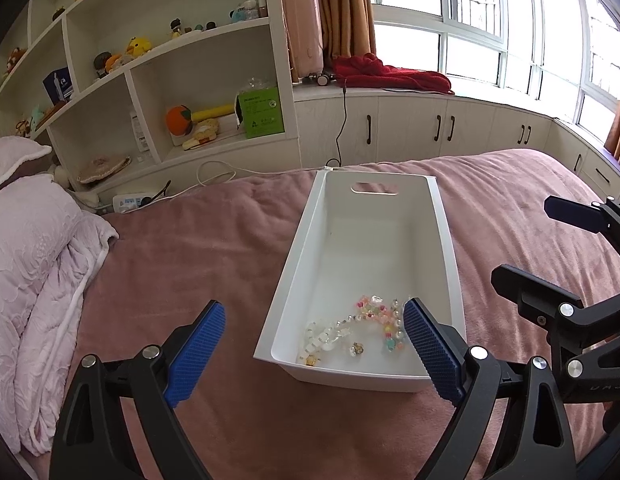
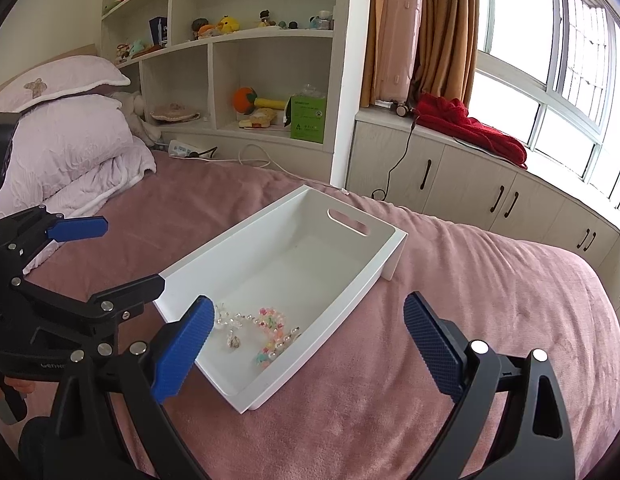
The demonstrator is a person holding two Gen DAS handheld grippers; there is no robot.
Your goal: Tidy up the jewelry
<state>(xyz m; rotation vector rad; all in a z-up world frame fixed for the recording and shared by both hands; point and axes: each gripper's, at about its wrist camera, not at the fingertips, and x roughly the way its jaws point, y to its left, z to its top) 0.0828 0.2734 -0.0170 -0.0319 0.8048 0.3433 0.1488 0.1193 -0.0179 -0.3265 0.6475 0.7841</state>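
Two hand-held grippers hover above a pink bed (image 1: 213, 240), both spread wide and holding nothing. A white bin (image 1: 446, 240) lies on the bedspread, and every place is told from it. Beaded jewelry (image 1: 370, 320), pearly and pastel strands tangled together, sits on the bin's floor at the near end; the far end, under the handle slot, is bare. The left hand-held gripper (image 1: 314, 344) straddles the bin's near left corner, its right pad above the beads. The right hand-held gripper (image 2: 310, 340) hangs over the bin's near right side. Pale pillows (image 2: 69, 136) lie well left of the bin.
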